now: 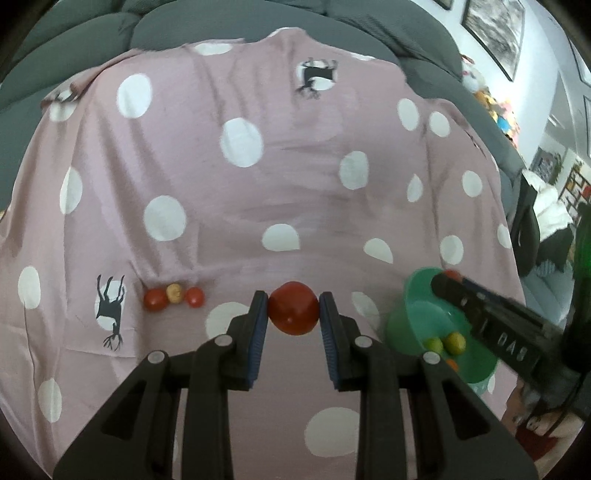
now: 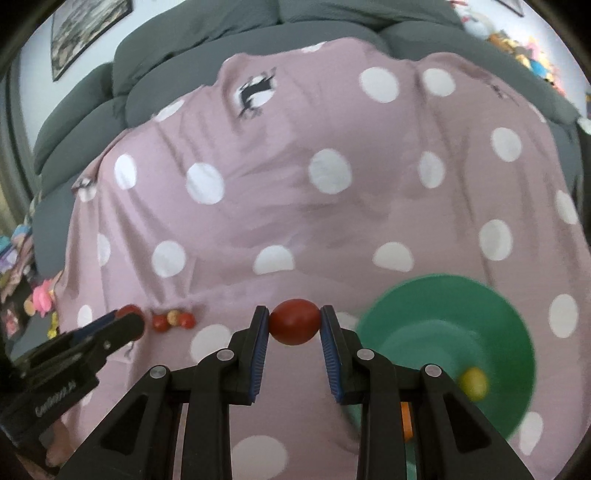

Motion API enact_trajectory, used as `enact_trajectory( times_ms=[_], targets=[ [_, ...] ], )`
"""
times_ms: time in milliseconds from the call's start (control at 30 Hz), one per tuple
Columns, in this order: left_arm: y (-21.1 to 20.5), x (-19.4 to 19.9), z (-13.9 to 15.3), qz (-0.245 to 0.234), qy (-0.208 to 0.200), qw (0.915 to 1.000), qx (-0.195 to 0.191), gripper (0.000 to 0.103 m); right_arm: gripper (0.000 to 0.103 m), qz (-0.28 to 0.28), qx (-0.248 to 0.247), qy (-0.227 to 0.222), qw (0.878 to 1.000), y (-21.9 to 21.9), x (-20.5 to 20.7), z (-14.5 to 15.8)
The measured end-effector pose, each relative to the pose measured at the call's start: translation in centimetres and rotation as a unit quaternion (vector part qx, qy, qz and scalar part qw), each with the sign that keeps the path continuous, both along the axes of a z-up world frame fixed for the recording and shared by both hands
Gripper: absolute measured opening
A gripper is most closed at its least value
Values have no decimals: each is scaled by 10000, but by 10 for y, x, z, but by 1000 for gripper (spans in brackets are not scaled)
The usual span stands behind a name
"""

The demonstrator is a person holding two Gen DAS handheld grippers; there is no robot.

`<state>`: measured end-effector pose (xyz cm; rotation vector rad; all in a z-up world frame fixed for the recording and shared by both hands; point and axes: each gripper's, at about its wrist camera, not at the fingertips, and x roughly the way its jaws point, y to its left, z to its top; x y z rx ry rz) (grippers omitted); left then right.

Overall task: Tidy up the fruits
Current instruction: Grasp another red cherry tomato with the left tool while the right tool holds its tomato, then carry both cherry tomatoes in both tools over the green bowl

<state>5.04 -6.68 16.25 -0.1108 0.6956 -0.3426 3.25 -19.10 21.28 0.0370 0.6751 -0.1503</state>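
Note:
My left gripper (image 1: 293, 308) is shut on a red tomato (image 1: 293, 308) above the pink dotted cloth. My right gripper (image 2: 294, 322) is shut on another red tomato (image 2: 294, 322); it also shows in the left wrist view (image 1: 448, 278) over the green bowl (image 1: 413, 325). The bowl (image 2: 491, 314) holds two yellow-green fruits (image 1: 445, 342) and something orange (image 2: 406, 424). Two small red tomatoes and a yellow one (image 1: 173, 295) lie together on the cloth at left, also in the right wrist view (image 2: 173, 319). The left gripper appears at the left of the right wrist view (image 2: 127, 314).
The pink cloth (image 1: 258, 184) with white dots covers a grey couch (image 1: 74, 44). Framed pictures (image 1: 495, 33) hang on the wall at right. Colourful toys (image 2: 37, 299) lie at the far left.

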Motion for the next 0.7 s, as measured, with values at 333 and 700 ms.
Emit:
enact_trajectory(
  times_ms=[333,700],
  targets=[
    [-73,2,-9,-560,62,9983,157,28,30,-619,59,-320,9976,-50,-22,19],
    [-145,7,-27,-1088,260,9924,514,28,30,-1368,289,-134,9901,-105,-30,8]
  ],
)
